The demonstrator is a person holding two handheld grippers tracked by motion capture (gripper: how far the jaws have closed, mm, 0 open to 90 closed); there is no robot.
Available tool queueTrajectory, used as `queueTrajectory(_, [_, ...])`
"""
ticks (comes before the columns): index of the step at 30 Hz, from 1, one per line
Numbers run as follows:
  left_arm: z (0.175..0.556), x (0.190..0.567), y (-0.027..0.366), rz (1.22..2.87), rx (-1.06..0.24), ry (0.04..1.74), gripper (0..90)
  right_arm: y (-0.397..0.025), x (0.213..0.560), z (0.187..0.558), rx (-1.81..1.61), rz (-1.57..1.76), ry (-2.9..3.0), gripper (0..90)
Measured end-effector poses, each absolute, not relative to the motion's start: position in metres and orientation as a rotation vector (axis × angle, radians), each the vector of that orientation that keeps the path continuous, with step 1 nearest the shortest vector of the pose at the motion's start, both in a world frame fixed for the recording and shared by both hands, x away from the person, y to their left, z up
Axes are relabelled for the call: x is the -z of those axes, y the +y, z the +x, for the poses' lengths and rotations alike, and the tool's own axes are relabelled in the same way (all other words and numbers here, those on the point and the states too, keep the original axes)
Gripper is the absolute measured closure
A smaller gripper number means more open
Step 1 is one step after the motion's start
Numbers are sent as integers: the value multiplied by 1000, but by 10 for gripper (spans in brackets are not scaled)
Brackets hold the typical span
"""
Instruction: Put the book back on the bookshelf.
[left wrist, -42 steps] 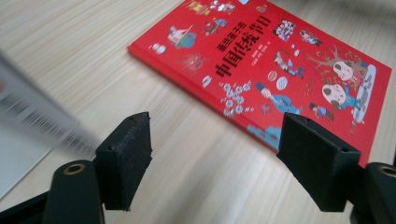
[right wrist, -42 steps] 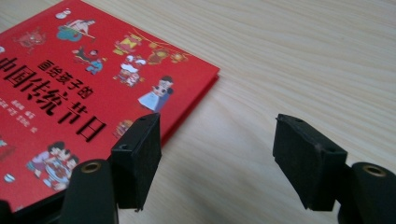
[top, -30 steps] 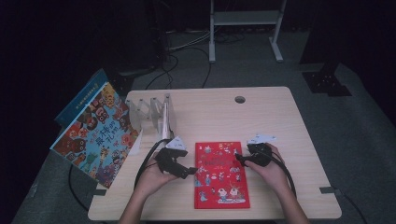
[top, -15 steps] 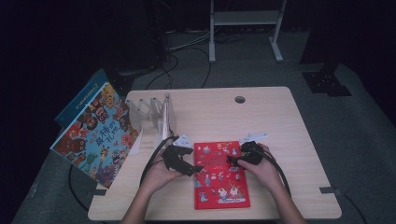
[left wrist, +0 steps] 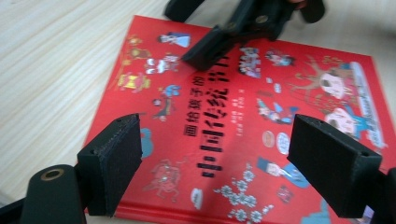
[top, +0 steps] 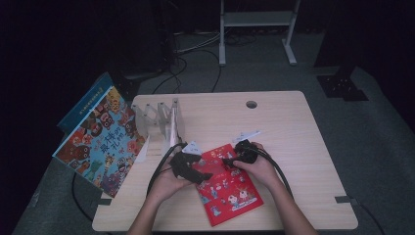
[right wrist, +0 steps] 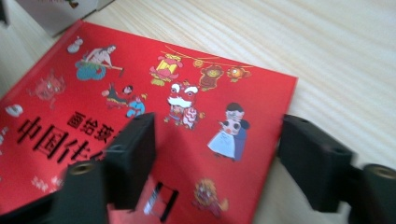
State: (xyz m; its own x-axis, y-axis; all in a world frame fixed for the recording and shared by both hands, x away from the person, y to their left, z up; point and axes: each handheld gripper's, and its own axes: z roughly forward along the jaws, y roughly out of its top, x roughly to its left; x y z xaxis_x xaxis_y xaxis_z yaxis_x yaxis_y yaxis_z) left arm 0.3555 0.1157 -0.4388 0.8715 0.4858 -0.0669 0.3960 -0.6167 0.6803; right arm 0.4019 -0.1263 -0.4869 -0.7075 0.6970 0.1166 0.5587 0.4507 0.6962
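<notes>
Glossy red picture book [top: 227,183] lay flat on pale woodgrain table [top: 293,132], left gripper [top: 205,176] at 9 o'clock, right gripper [top: 226,161] at 12, both gaped wide.

Both forearms come in low and angle inward. The left gripper [top: 203,176] has its jaws spread wide, pointing toward the other hand. The right gripper [top: 228,161] is likewise wide apart (its dark cable loops back along the forearm), tips facing the left one, close together.
</notes>
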Motion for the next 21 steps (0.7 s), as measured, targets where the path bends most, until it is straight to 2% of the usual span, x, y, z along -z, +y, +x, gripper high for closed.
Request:
queueTrajectory(8, [366,449,96,2345,-184,631,117,-154,473,369,-1105,1065,2471,312])
queueTrajectory(21, [402,471,74,2344,-250,694,47,-193,485,317,-1056,1056,2444,300])
